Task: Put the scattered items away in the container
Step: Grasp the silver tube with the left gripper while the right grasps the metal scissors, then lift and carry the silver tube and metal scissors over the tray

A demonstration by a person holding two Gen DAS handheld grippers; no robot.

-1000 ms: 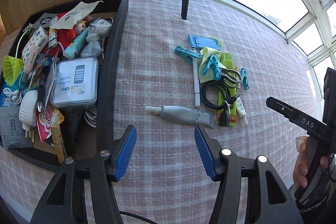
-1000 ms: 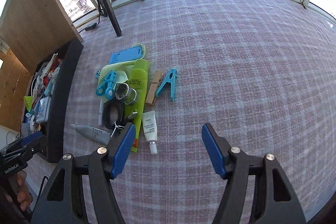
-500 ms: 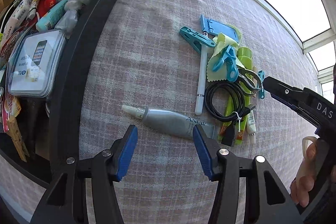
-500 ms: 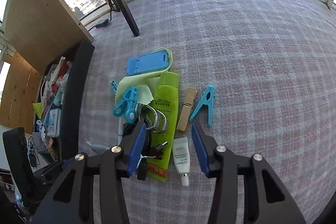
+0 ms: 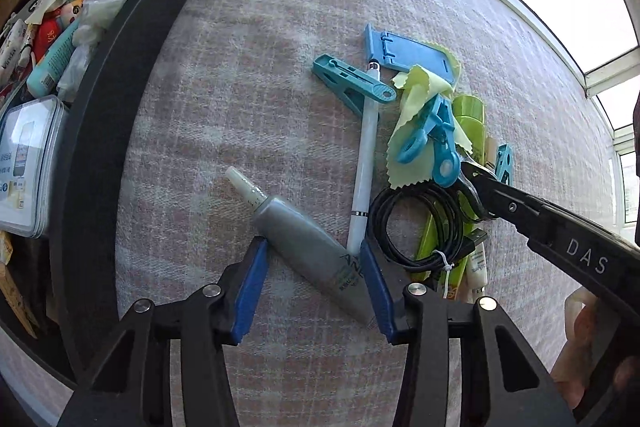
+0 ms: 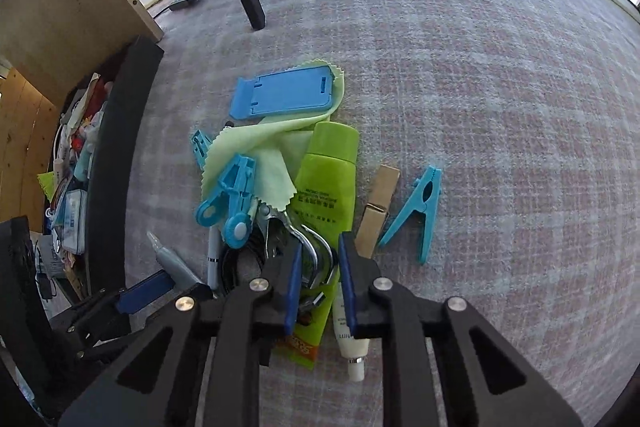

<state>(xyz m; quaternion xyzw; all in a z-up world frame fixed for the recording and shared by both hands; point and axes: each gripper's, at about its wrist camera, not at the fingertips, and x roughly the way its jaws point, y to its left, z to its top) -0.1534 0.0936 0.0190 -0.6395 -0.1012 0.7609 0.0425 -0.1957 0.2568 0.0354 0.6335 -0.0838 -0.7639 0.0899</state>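
Left tongs (image 5: 310, 279): jaws just closing, straddling grey tube (image 5: 308, 245) on checked desk (image 5: 260, 67), pad contact not discernible. Right tongs (image 6: 318, 275): jaws just closing, nearly together around metal scissors' loop (image 6: 316, 255) in scattered pile. Black container (image 5: 104, 115): at left, crowded.

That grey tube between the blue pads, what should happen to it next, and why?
Probably close the left tool fully on the grey tube. Its jaws have just been closing and straddle the tube's wide end, but gaps still show at both pads, so a lift now would likely leave it on the cloth.
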